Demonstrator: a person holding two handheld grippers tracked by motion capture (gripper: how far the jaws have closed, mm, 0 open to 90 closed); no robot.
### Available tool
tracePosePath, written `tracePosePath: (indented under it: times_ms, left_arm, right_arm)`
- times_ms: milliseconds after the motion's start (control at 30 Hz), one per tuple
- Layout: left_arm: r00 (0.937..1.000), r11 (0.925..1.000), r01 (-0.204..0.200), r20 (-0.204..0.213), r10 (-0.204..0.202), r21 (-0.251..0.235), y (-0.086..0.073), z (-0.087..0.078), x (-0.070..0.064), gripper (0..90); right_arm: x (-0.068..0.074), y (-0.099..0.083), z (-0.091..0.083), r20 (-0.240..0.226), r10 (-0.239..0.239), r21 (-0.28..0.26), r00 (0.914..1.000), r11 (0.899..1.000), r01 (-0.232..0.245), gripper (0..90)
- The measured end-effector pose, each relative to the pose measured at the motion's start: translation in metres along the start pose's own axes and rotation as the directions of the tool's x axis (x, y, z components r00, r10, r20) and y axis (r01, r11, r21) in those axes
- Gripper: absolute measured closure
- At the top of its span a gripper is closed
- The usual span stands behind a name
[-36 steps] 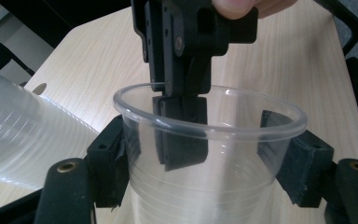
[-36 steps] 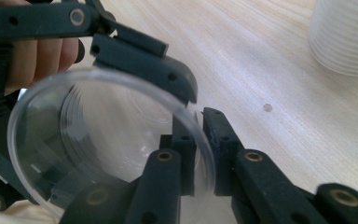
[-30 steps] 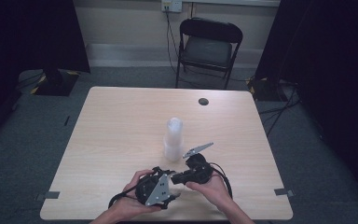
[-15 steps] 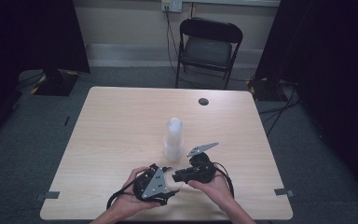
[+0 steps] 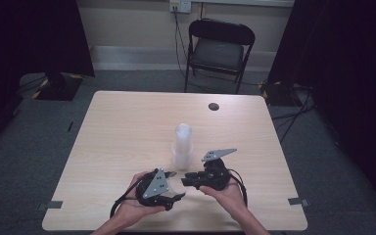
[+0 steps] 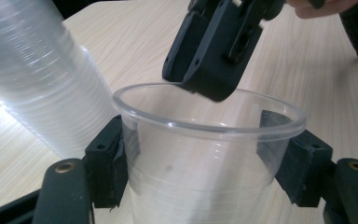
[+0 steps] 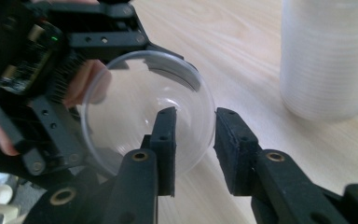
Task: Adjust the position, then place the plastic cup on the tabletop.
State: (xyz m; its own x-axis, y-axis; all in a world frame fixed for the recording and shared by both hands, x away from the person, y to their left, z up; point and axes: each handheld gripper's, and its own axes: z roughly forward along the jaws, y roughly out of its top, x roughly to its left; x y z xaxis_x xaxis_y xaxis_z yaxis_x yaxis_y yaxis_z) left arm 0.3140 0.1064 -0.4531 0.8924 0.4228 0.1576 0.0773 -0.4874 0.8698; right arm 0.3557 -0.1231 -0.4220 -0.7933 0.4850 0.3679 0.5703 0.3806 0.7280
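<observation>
A pale wooden table [image 5: 127, 127] fills the middle of the scene, with a black folding chair [image 5: 219, 49] beyond its far edge and a wall socket [image 5: 180, 6] above that. No brand, label or writing can be read on anything here.

A tall stack of clear plastic cups [image 5: 182, 146] stands upright near the table's centre. A small dark round disc [image 5: 214, 106] lies toward the far right of the tabletop, well apart from the stack.

Close to the near edge, just in front of the stack, both hands meet. The left gripper [image 6: 200, 154] has its jaws clamped on either side of a single clear cup [image 6: 205, 154], pressing the wall just below the rim, and the cup's mouth faces the right gripper. The right gripper [image 7: 195, 140] straddles that cup's rim: one jaw sits inside the mouth, the other outside the wall, with a narrow gap between them. Whether its pads actually press the plastic is hard to judge, since the clear wall blurs the contact.
</observation>
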Motion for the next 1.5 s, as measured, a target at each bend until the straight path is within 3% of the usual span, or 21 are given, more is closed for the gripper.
tracePosePath:
  times_ms: [367, 400, 500, 533, 567, 733, 867, 933, 967, 1000, 1033, 1067, 1100, 1133, 1167, 1200, 1333, 1367, 1433, 1500]
  left_arm:
    - [0.9963, 0.9964, 0.082, -0.026, -0.082, -0.023, -0.005, -0.006, 0.012, 29.7]
    - [0.9938, 0.9934, 0.105, -0.029, -0.107, -0.045, -0.006, -0.007, 0.014, 29.7]
    - [0.9909, 0.9901, 0.130, -0.029, -0.132, -0.053, -0.007, -0.010, 0.018, 29.8]
    - [0.9858, 0.9838, 0.164, -0.026, -0.166, -0.074, -0.007, -0.013, 0.021, 29.8]
    - [0.9858, 0.9838, 0.164, -0.026, -0.166, -0.074, -0.007, -0.013, 0.021, 29.8]
    - [0.9708, 0.9644, 0.233, -0.028, -0.238, -0.126, -0.008, -0.020, 0.030, 29.8]
    - [0.9517, 0.9411, 0.299, -0.022, -0.306, -0.158, -0.010, -0.023, 0.039, 29.8]
    - [0.9428, 0.9340, 0.318, -0.048, -0.330, -0.162, -0.012, -0.024, 0.043, 29.8]
    - [0.9428, 0.9340, 0.318, -0.048, -0.330, -0.162, -0.012, -0.024, 0.043, 29.7]
    - [0.9354, 0.9257, 0.339, -0.045, -0.351, -0.168, -0.013, -0.026, 0.046, 29.7]
    - [0.9240, 0.9140, 0.365, -0.052, -0.379, -0.178, -0.015, -0.028, 0.050, 29.8]
    - [0.9188, 0.9091, 0.375, -0.057, -0.391, -0.181, -0.016, -0.030, 0.052, 29.8]
    - [0.9188, 0.9091, 0.375, -0.057, -0.391, -0.181, -0.016, -0.030, 0.052, 29.8]
    - [0.9095, 0.9005, 0.392, -0.067, -0.410, -0.188, -0.016, -0.033, 0.057, 29.8]
    - [0.9095, 0.9005, 0.392, -0.067, -0.410, -0.188, -0.016, -0.033, 0.057, 29.8]
    - [0.8986, 0.8888, 0.411, -0.074, -0.433, -0.202, -0.017, -0.035, 0.061, 29.8]
    - [0.8908, 0.8800, 0.420, -0.085, -0.447, -0.222, -0.015, -0.037, 0.068, 30.0]
    - [0.8928, 0.8839, 0.413, -0.093, -0.441, -0.219, -0.014, -0.038, 0.069, 30.0]
    - [0.8863, 0.8753, 0.420, -0.099, -0.452, -0.240, -0.012, -0.040, 0.073, 30.0]
    - [0.8859, 0.8773, 0.417, -0.109, -0.451, -0.237, -0.010, -0.040, 0.076, 30.0]
  right_arm:
    - [-0.004, 0.003, -0.011, -0.003, 0.004, -0.090, 1.0000, 0.996, -0.005, 66.0]
    - [-0.004, 0.003, -0.013, -0.003, 0.002, -0.096, 1.0000, 0.995, -0.002, 65.9]
    - [-0.004, 0.003, -0.014, 0.000, 0.002, -0.097, 1.0000, 0.995, -0.002, 65.4]
    - [-0.005, 0.003, -0.015, 0.005, 0.002, -0.102, 1.0000, 0.995, -0.002, 65.4]
    - [-0.005, 0.003, -0.015, 0.005, 0.002, -0.102, 1.0000, 0.995, -0.002, 65.4]
    - [-0.007, 0.003, -0.018, 0.022, -0.003, -0.114, 0.9998, 0.993, 0.005, 64.5]
    - [-0.010, 0.003, -0.017, 0.026, 0.003, -0.123, 0.9997, 0.992, 0.000, 64.0]
    - [-0.011, 0.003, -0.017, 0.028, 0.005, -0.122, 0.9996, 0.993, -0.002, 64.0]
    - [-0.011, 0.003, -0.017, 0.028, 0.005, -0.122, 0.9996, 0.993, -0.002, 64.0]
    - [-0.012, 0.003, -0.017, 0.030, 0.006, -0.124, 0.9995, 0.992, -0.002, 64.0]
    - [-0.012, 0.003, -0.017, 0.025, 0.012, -0.122, 0.9996, 0.992, -0.009, 64.1]
    - [-0.013, 0.002, -0.017, 0.023, 0.015, -0.122, 0.9996, 0.992, -0.012, 64.1]
    - [-0.013, 0.001, -0.017, 0.024, 0.013, -0.124, 0.9996, 0.992, -0.010, 64.2]
    - [-0.013, 0.000, -0.018, 0.026, 0.013, -0.123, 0.9996, 0.992, -0.010, 64.2]
    - [-0.013, 0.000, -0.018, 0.026, 0.013, -0.123, 0.9996, 0.992, -0.010, 64.2]
    - [-0.013, -0.001, -0.019, 0.029, 0.020, -0.126, 0.9994, 0.992, -0.016, 64.2]
    - [-0.013, -0.004, -0.024, 0.036, 0.021, -0.131, 0.9991, 0.991, -0.016, 64.2]
    - [-0.013, -0.004, -0.025, 0.038, 0.020, -0.133, 0.9991, 0.991, -0.015, 64.1]
    - [-0.013, -0.005, -0.027, 0.042, 0.020, -0.135, 0.9989, 0.991, -0.014, 64.0]
    - [-0.014, -0.006, -0.029, 0.047, 0.023, -0.139, 0.9986, 0.990, -0.016, 63.6]
